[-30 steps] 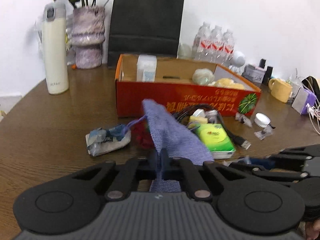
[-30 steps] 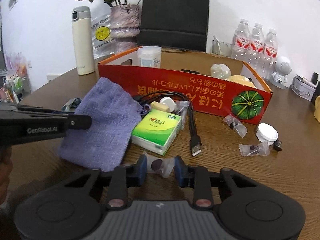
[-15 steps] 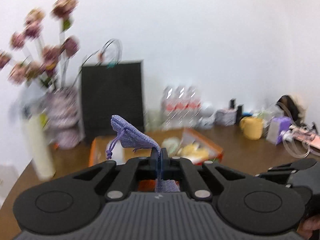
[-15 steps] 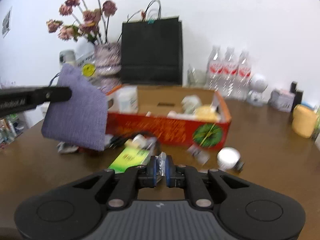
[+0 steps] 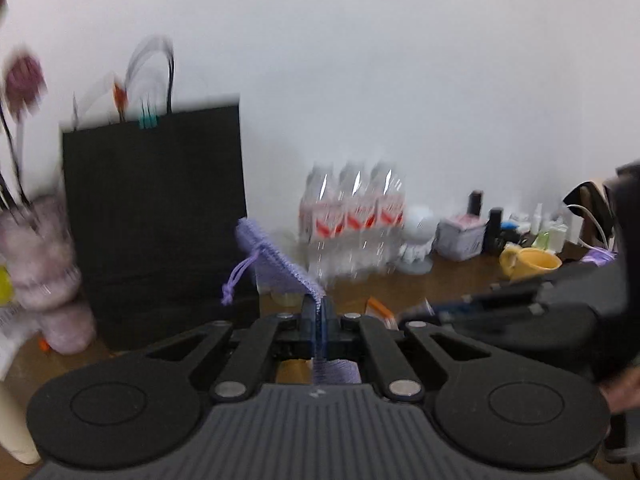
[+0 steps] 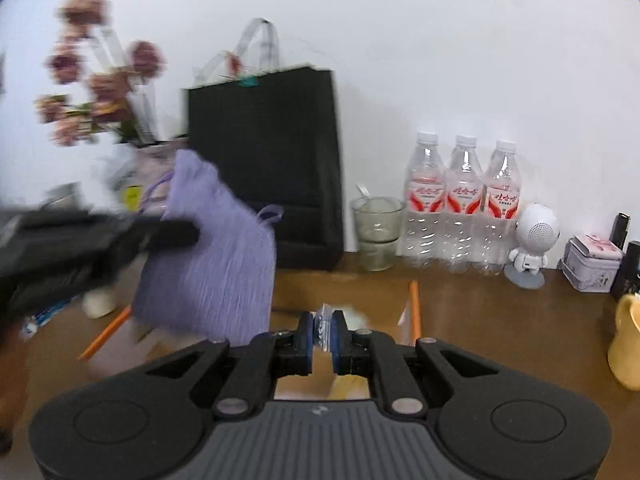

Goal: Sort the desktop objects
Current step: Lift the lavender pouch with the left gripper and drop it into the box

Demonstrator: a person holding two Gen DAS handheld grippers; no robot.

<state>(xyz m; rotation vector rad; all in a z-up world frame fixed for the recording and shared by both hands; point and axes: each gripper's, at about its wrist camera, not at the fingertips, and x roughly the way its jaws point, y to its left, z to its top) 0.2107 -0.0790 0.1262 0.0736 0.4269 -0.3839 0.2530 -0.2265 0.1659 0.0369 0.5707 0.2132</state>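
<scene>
My left gripper (image 5: 318, 312) is shut on a lilac drawstring pouch (image 5: 276, 258), which sticks up edge-on between its pads, cord loop dangling. In the right wrist view that pouch (image 6: 212, 264) hangs flat from the left gripper (image 6: 176, 236), high above the table on the left. Pinched in my right gripper (image 6: 322, 324) is a small clear plastic packet (image 6: 321, 315) with something dark inside. Below both grippers lies the orange cardboard box (image 6: 414, 308); only its rim shows. The right gripper (image 5: 436, 308) reaches in beside the left one, blurred.
A black paper bag (image 6: 264, 168) stands at the back wall with a vase of dried flowers (image 6: 100, 92) to its left. Right of it are a glass (image 6: 376, 232), three water bottles (image 6: 464, 200), a white robot figure (image 6: 534, 240), a tin (image 6: 592, 264) and a yellow mug (image 6: 628, 344).
Both grippers have lifted off the table and moved forward over the box, each carrying its item. The right gripper closed on the packet. The loose desk items have dropped out of view.
</scene>
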